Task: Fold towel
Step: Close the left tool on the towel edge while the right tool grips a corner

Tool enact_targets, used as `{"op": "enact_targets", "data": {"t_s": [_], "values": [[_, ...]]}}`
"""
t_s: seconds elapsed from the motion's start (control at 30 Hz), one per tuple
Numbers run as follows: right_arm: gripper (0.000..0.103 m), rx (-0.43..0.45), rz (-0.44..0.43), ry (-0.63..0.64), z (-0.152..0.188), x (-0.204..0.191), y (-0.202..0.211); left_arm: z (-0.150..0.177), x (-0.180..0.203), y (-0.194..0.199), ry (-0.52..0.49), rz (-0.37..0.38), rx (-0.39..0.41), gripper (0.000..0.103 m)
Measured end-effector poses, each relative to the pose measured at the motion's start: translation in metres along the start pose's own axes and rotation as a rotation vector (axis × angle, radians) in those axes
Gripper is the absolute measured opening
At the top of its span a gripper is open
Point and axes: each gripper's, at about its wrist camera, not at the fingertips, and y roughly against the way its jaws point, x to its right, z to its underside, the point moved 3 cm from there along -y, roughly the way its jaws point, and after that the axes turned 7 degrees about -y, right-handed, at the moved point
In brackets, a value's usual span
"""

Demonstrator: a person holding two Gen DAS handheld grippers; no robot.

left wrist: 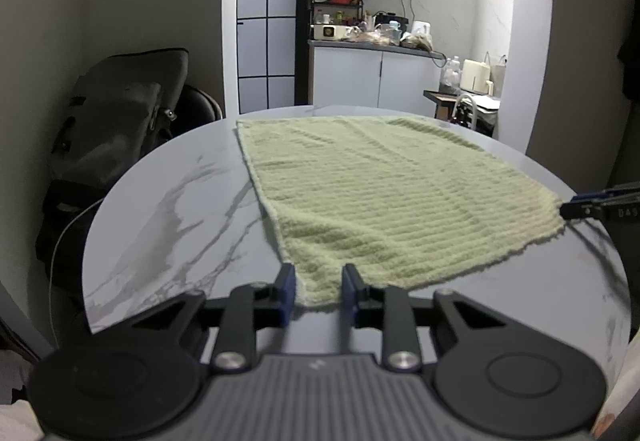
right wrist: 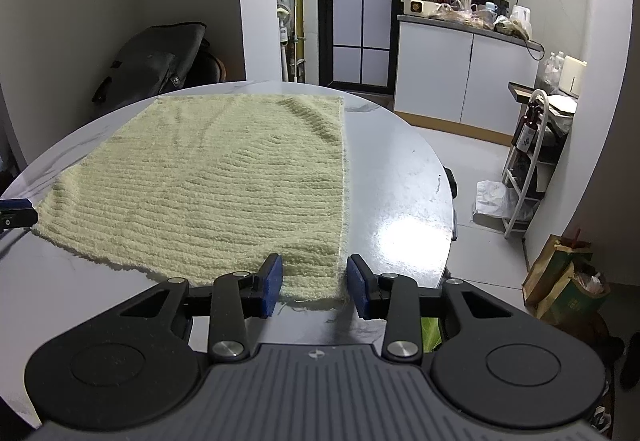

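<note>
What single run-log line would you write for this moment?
task: fold towel | towel: flat on table | left gripper: open, astride near-left corner | right gripper: open, astride near-right corner | fold: not begun

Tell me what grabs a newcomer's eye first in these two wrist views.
First, the pale green ribbed terry towel spread flat across the round white marble-look table, filling the middle of both views. Next, the left gripper and right gripper, each with its blue-padded jaws open around a near corner of the towel. Behind lies a cluttered kitchen counter.
</note>
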Motion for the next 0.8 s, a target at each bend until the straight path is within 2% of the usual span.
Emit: {"op": "enact_targets", "data": {"t_s": [0.67,0.8], "values": [[0.04,-0.016,-0.022,0.007,-0.002,-0.0005,0.0,-0.0027,0.0,-0.0026,-0.006,0.022,-0.015,0.028],[0.039,-0.013,-0.023,0.008,0.0004,-0.004,0.0042,-0.0028,0.001,-0.002,-0.002,0.029,-0.018,0.016]]}}
